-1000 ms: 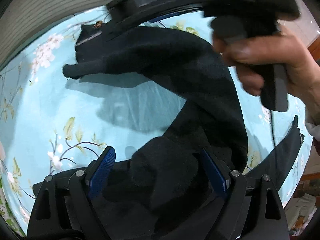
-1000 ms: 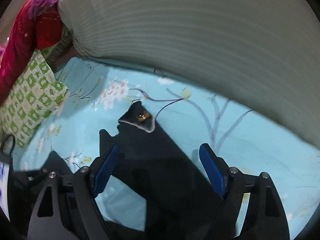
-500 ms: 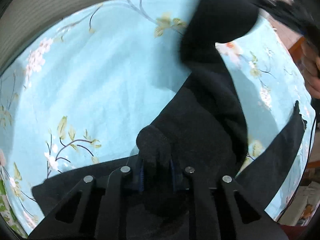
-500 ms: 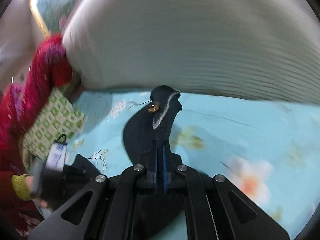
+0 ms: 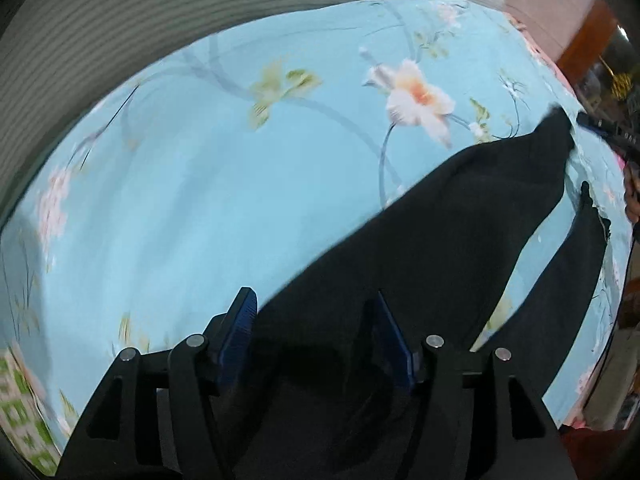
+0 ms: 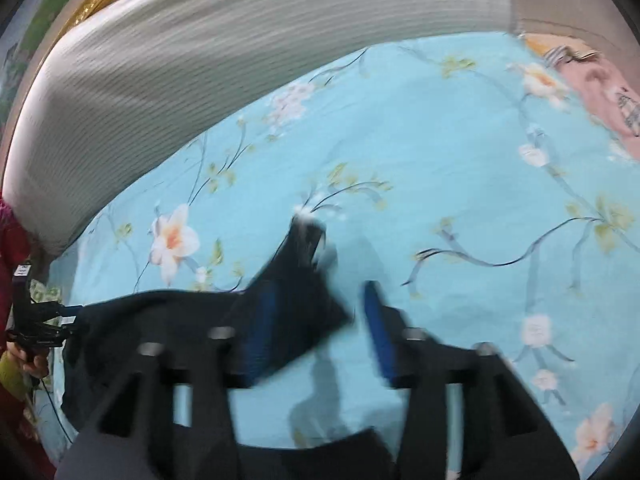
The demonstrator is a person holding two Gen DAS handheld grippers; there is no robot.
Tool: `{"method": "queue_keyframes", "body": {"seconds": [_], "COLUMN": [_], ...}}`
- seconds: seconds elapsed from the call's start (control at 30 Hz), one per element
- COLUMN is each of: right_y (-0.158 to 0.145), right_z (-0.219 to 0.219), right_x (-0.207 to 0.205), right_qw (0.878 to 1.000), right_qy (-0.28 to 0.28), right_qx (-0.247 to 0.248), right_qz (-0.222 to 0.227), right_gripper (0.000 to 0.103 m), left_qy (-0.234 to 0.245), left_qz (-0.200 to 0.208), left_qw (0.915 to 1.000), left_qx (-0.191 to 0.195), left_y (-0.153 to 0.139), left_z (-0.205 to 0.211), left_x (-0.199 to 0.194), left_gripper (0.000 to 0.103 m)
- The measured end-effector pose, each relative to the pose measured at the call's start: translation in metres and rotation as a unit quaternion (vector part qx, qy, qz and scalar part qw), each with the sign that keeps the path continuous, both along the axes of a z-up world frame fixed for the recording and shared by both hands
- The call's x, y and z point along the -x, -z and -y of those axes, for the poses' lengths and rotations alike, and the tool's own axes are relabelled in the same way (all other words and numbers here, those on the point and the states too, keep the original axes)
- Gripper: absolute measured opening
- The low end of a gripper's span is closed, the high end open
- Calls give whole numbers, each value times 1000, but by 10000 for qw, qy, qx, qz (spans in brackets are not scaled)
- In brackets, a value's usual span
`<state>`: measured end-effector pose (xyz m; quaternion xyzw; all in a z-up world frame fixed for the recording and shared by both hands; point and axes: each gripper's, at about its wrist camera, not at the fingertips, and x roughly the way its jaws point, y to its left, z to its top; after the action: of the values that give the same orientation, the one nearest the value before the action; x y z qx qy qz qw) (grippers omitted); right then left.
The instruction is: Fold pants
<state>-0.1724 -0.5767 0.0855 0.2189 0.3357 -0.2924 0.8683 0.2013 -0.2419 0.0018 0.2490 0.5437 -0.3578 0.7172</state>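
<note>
Pants sprawl black across the pale blue flowered bedsheet, and both cameras are blurred with motion. From the left wrist view, the left gripper has its blue-padded fingers spread wide, and dark cloth lies over and between them; whether the pads press on it at all I cannot tell, but the jaws stand well apart. One leg runs away to the far right, up to a dark tip, with a second strip of black fabric beside it, a sliver of sheet between them. Out at that right edge sits the other black tool, small and hard to read.

Over on the right wrist view, the right gripper is parted too, its blue pads clear of one another. A corner of the pants with a whitish edge lies across the left-hand finger, and bare sheet shows beside the right-hand one. More black fabric stretches off to the left, toward the left tool at the picture's edge, a hand wrapped round its handle.

Around the bed: a ribbed grey-white headboard or bolster curves along the top, a pink cloth at the far right, and green-and-white patterned fabric low on the left.
</note>
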Motion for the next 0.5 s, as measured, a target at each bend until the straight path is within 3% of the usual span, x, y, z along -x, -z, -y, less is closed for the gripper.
{"method": "queue_keyframes", "body": {"seconds": [0.07,0.17,0.37,0.4,0.43,0.47,0.5], "right_y": [-6,-4,39,44,49,53,55], "right_z": [0,1,21,24,26,25,23], "right_x": [-6,-40,-94,-96,-98,-97,-97], "right_qw": [9998,9983,9837,9809,9762,9736,9694], "right_qy": [-137,-560,-1195,-1281,-1416,-1508,-1673], "right_qx": [1,-151,-548,-601,-648,-648,-611], "right_qz": [129,-42,-1224,-1333,-1507,-1589,-1689], "right_gripper": [53,53,54,54,54,54,54], "left_qy": [181,548,1011,1063,1121,1168,1233], "left_qz": [5,-23,-34,-25,-49,-102,-183], "left_qw": [9998,9983,9931,9924,9921,9917,9910], "left_qx": [-29,-169,-598,-612,-565,-523,-480], "left_y": [4,19,54,56,56,56,54], "left_z": [16,54,96,99,100,101,102], "left_x": [0,-3,13,14,15,17,19], "left_gripper": [61,61,59,55,44,26,16]}}
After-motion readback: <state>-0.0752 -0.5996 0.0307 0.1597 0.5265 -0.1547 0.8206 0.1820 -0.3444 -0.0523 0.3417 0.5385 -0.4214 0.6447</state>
